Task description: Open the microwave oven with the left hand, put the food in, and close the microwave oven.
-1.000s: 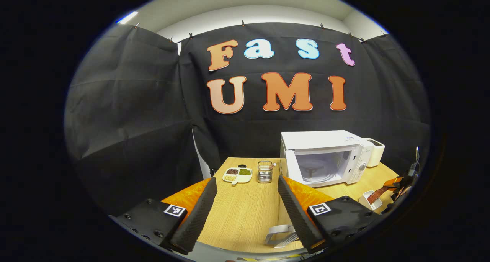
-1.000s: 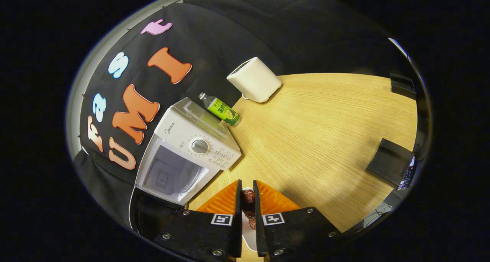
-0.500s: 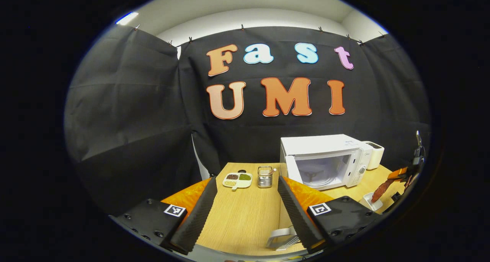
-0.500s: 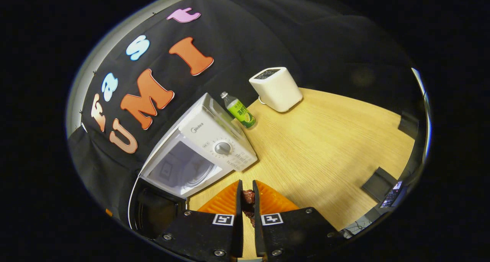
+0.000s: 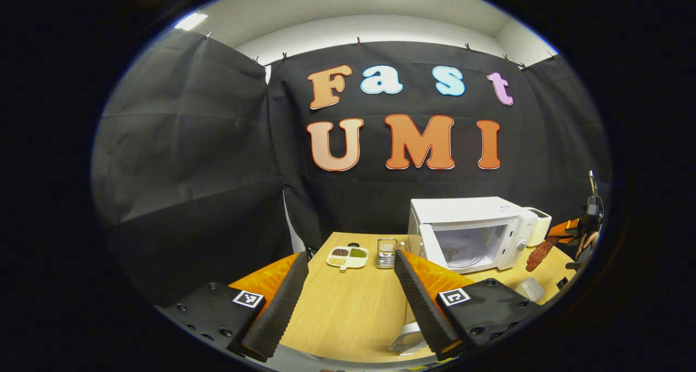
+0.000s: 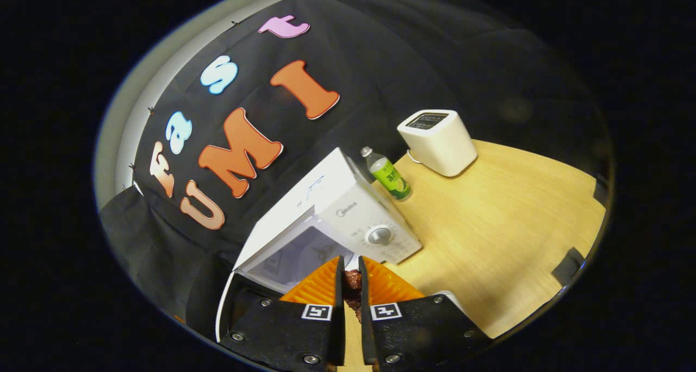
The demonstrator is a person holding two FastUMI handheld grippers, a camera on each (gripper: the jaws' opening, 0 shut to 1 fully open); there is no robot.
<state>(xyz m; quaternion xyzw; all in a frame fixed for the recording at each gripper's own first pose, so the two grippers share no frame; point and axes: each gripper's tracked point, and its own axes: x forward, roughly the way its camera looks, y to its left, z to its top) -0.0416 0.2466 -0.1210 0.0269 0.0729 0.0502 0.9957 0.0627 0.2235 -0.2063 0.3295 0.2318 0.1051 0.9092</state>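
Between the fingers of the right gripper [image 6: 348, 285], in the right gripper view, a dark reddish-brown piece of food [image 6: 352, 280] is clamped from both sides, the fingers standing almost closed with only the food between them. Just beyond these fingertips lies the white microwave oven [image 6: 348, 211], its door swung open toward the left of the fingers, with the cavity facing them. Past the microwave, further ahead and to the right, a green-labelled bottle [image 6: 389, 175] stands beside a white toaster-like appliance [image 6: 438, 141] on the wooden table [image 6: 500, 230].

In the left gripper view, the left gripper [image 5: 348, 290] has its fingers spread wide apart and holds nothing; bare table top shows between them. Ahead of the fingertips sit a divided dish of grains [image 5: 347, 256] and a small metal rack [image 5: 386, 252]. To the right of the right-hand finger stands the microwave oven [image 5: 470, 230], and further right the other gripper [image 5: 571, 233] holds the food [image 5: 538, 254] in the air, above a small white dish [image 5: 529, 288].
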